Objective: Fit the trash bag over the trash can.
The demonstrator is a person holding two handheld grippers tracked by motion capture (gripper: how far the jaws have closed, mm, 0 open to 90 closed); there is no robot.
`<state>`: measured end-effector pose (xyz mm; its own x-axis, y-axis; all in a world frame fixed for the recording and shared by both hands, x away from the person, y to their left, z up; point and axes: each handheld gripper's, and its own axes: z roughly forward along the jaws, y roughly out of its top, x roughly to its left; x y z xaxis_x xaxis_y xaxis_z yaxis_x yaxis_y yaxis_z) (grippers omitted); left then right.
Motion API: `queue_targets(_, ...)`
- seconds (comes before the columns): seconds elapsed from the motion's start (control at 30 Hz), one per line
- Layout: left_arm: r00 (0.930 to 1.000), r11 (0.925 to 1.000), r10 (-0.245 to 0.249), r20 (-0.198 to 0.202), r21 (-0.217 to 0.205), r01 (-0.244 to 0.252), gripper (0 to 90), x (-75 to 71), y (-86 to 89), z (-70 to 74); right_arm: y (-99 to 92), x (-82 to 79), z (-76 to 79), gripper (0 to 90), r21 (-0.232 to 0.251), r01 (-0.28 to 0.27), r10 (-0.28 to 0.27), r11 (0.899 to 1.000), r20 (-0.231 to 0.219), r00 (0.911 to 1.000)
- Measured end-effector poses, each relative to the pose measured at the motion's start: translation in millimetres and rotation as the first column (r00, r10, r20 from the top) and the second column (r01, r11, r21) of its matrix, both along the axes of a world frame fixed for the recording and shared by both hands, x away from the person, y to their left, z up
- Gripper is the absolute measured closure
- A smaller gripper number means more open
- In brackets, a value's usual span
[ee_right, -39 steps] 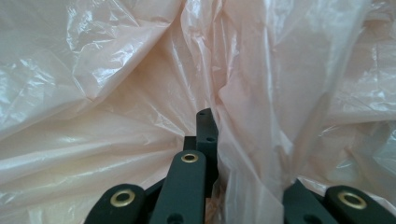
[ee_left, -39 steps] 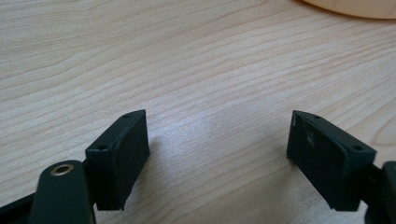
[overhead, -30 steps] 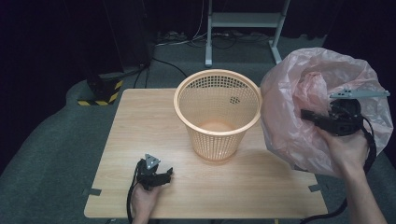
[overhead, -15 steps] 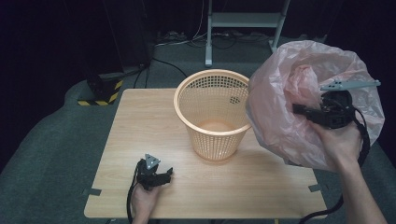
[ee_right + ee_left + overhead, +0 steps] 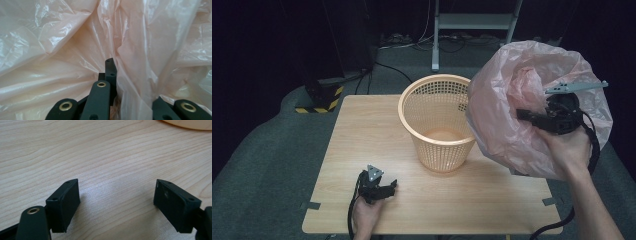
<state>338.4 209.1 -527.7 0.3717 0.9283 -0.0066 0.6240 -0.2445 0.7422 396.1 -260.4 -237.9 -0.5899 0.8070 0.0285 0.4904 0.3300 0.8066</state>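
Largest first: light wooden rectangular table, seen from above on dark grey carpet, with small grey tape tabs at its near corners. Next, crumpled translucent pink plastic bag: hangs in the air over the table's right side, billowed wide, lapping in front of the right rim of the basket in the high view; cannot tell whether touching it. Then round orange perforated plastic basket: stands upright near the table's middle, mouth open, inside bare; only the edge of its base at the top right corner of the left gripper view. Then right hand, raised above the table's right edge, wrapped around the black right gripper, grey three-cornered plate on top, cable trailing down along the forearm. Jaws pinched tight together on a fold of the bag film; in the right gripper view one jaw plain, the other veiled behind pink plastic, glossy creases all around. Smallest: left hand at the table's near edge, resting there with the black left gripper lying on the wood, well apart from basket and bag. Jaws spread wide, nothing but bare wood grain between the pads.
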Motion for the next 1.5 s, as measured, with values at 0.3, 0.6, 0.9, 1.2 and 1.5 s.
queue_targets(0.3, 1.0, 1.0, 0.0, 0.0, 0.0, 0.0, 21.1, 0.0, 0.0, 0.0, 3.0, 0.5, 3.5, 88.3, 0.018, -0.011, 0.011, 1.0, 0.0, 0.9999)
queue_targets(0.6, 1.0, 1.0, 0.0, 0.0, 0.0, 0.0, 21.1, 0.0, 0.0, 0.0, 20.2, 6.3, 4.9, 88.3, 0.018, -0.05, 0.05, 0.999, 0.002, 0.9987)
queue_targets(0.9, 1.0, 1.0, -0.001, 0.0, -0.001, 0.001, 21.0, -0.1, 0.0, 0.0, 36.6, 12.6, 3.8, 88.2, 0.035, -0.085, 0.085, 0.996, -0.001, 0.9964)
queue_targets(1.2, 1.0, 1.0, -0.001, 0.0, -0.001, 0.001, 21.0, -0.1, -0.1, 0.0, 51.6, 19.6, 3.2, 88.3, 0.04, -0.116, 0.116, 0.992, -0.004, 0.9932)
queue_targets(1.5, 1.0, 1.0, -0.001, 0.0, -0.002, 0.001, 21.2, 0.0, 0.0, 0.0, 63.9, 27.5, 0.5, 88.2, 0.06, -0.137, 0.138, 0.989, -0.008, 0.9904)
